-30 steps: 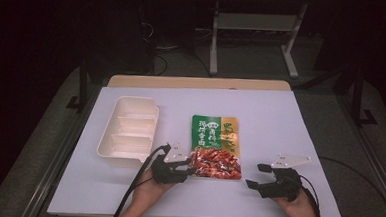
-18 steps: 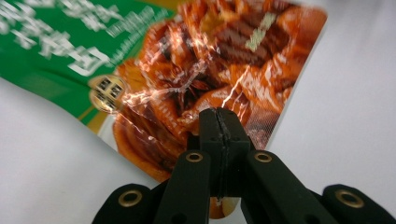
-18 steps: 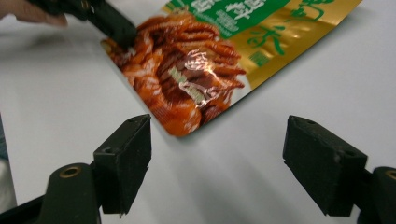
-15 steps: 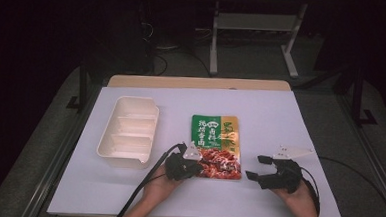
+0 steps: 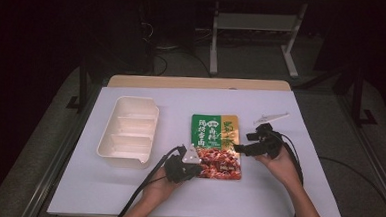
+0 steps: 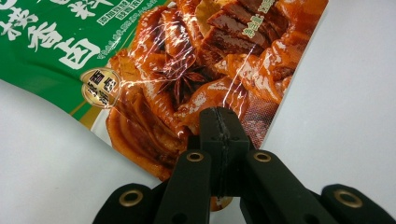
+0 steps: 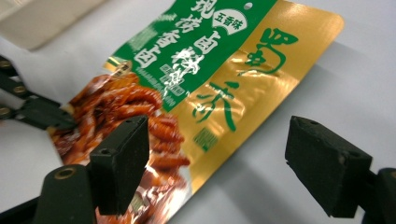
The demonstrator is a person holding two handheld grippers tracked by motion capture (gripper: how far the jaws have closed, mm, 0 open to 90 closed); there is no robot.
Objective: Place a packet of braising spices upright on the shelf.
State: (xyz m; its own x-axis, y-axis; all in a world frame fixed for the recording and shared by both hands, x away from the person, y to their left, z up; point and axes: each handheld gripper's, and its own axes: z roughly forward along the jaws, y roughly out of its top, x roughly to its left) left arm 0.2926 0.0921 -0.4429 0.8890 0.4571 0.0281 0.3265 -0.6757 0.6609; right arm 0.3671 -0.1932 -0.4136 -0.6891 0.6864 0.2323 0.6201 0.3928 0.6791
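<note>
Food pouch (image 5: 215, 144) lies flat mid-table on the white sheet (image 5: 301, 194), printed side up; white three-compartment tray (image 5: 128, 131) sits well apart off the pouch's left side, nothing between them, and a small clear strip (image 5: 271, 116) lies near the pouch's upper right corner. Left gripper (image 5: 194, 164) has just closed and is clamped on the pouch's lower left corner, jaws pressed together over the foil edge in the left gripper view (image 6: 223, 140). Right gripper (image 5: 244, 147) hangs at the pouch's right edge with jaws spread wide, one jaw over the pouch and one off it, gripping nothing (image 7: 233, 163).
</note>
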